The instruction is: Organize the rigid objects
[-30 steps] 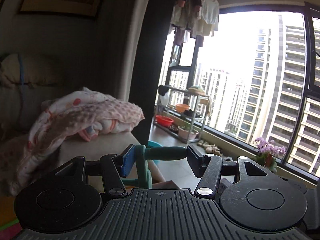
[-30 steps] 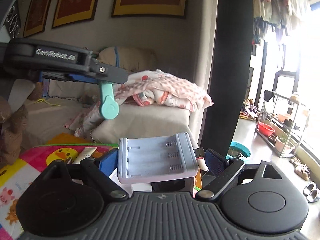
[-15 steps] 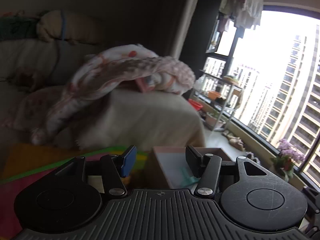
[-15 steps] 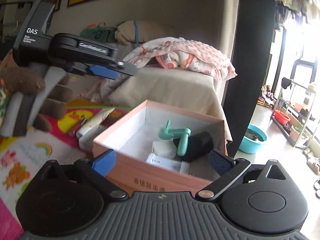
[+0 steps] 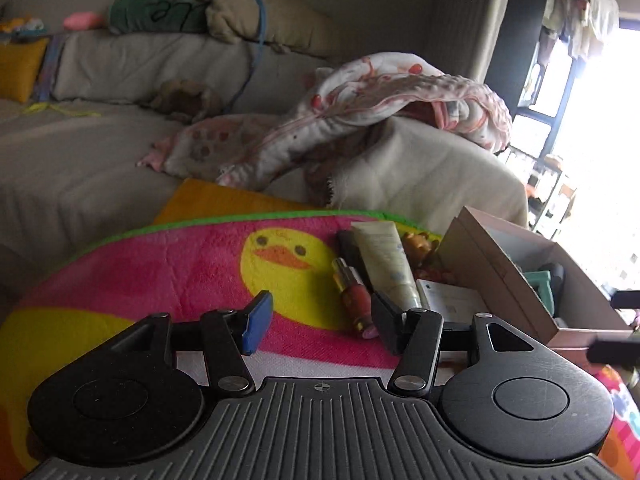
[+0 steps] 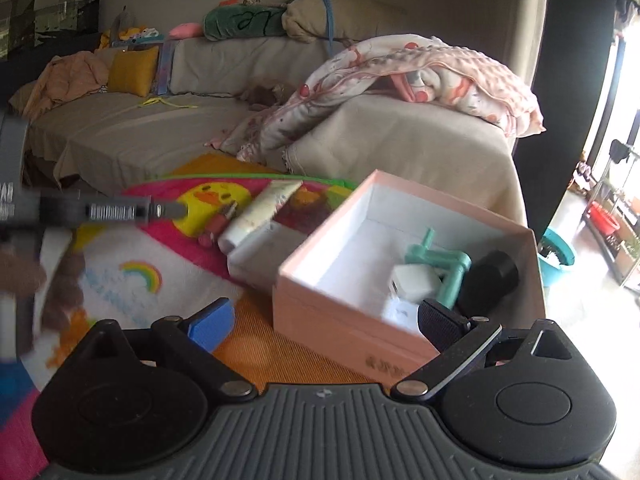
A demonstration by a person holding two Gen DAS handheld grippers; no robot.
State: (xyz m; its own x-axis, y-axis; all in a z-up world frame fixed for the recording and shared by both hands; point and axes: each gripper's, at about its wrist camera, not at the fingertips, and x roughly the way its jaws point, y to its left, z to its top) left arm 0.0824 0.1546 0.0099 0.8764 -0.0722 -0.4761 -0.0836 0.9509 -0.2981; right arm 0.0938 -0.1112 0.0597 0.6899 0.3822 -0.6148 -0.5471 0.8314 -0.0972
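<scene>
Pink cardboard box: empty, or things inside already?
Not empty: the pink cardboard box holds a teal clamp, a black cylinder and white items.

You had the box (image 6: pixel 348 316) standing on the play mat (image 6: pixel 132 280), with the sofa (image 6: pixel 400 140) behind it and a blanket (image 6: pixel 400 68) heaped on the sofa's near corner. Inside the box lay a handled tool (image 6: pixel 444 260), a small cube (image 6: pixel 412 280) before it and a cylinder (image 6: pixel 490 276) to its right. Left of the box, on the mat, a flat carton (image 6: pixel 260 252) lay touching a tube (image 6: pixel 260 208), and a small bottle (image 5: pixel 354 296) lay just left of the tube.
</scene>
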